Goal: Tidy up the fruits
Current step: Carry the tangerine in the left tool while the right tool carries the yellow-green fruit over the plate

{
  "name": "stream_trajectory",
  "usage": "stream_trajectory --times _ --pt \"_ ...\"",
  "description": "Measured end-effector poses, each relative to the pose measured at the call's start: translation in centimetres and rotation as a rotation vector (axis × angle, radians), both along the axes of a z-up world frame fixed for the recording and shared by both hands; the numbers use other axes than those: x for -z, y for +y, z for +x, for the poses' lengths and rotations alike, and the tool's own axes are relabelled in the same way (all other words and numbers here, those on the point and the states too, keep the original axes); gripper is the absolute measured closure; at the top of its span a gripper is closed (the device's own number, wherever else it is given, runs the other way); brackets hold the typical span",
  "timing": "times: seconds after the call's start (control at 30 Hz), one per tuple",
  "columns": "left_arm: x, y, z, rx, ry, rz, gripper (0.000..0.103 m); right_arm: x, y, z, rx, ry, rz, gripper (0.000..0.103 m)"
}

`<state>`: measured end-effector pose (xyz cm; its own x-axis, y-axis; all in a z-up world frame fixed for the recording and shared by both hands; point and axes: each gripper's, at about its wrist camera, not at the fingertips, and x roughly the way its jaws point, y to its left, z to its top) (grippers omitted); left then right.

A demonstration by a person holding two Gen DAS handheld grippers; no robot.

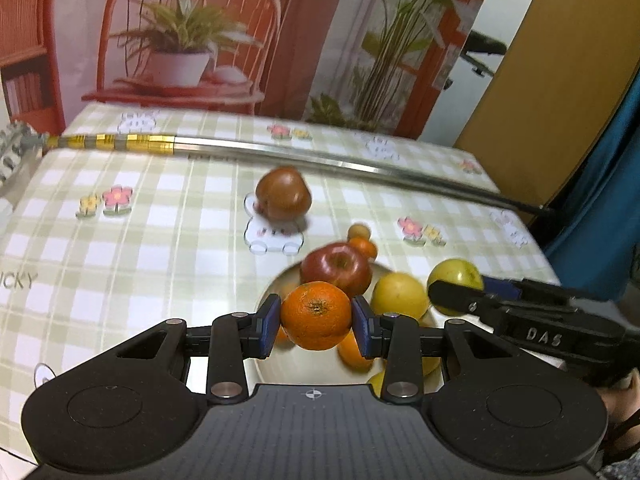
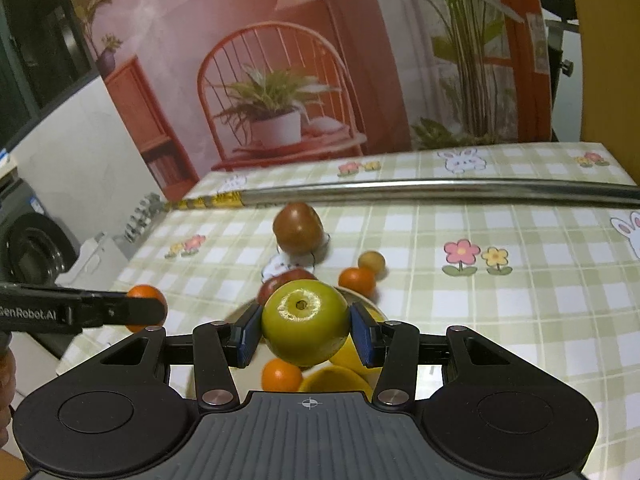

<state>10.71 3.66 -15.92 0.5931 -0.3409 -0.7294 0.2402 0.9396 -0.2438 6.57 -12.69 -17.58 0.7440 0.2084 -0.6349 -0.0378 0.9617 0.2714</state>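
My left gripper (image 1: 316,322) is shut on an orange (image 1: 316,314), held above a pale bowl (image 1: 276,280). The bowl holds a red apple (image 1: 336,266), a yellow fruit (image 1: 398,294) and more orange pieces. My right gripper (image 2: 305,330) is shut on a green apple (image 2: 305,326) over the same bowl (image 2: 360,298); that apple also shows at the right of the left wrist view (image 1: 454,276). A brownish-red fruit (image 1: 283,194) (image 2: 298,230) lies on the tablecloth beyond the bowl. Two small orange fruits (image 2: 357,280) (image 2: 372,262) sit by the bowl's far rim.
A long metal rod with a yellow-banded end (image 1: 280,150) (image 2: 400,192) lies across the checked tablecloth behind the fruit. A printed backdrop with a chair and plants stands at the table's far edge. A dark appliance (image 2: 36,248) is off the table's left side.
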Motion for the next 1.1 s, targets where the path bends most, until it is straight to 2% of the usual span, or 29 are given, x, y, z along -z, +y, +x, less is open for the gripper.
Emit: stream_trajectory --times 0.27,0.5,0.77,1.1 --pt "3.7 -0.1 1.0 0.025 0.073 0.006 0.063 1.9 0.2 1.3 -0.013 0.044 -0.023 0.060" --pt "6.2 -0.4 1.9 0.036 0.123 0.030 0.063 2.9 1.7 2.8 -0.080 0.056 -0.084 0.060" --pt "7.4 -1.0 2.6 0.058 0.126 0.058 0.063 3.1 2.9 4.2 -0.146 0.033 -0.160 0.060" --pt "8.0 -1.1 3.1 0.055 0.141 0.058 0.063 3.0 3.8 4.4 -0.202 0.026 -0.162 0.060"
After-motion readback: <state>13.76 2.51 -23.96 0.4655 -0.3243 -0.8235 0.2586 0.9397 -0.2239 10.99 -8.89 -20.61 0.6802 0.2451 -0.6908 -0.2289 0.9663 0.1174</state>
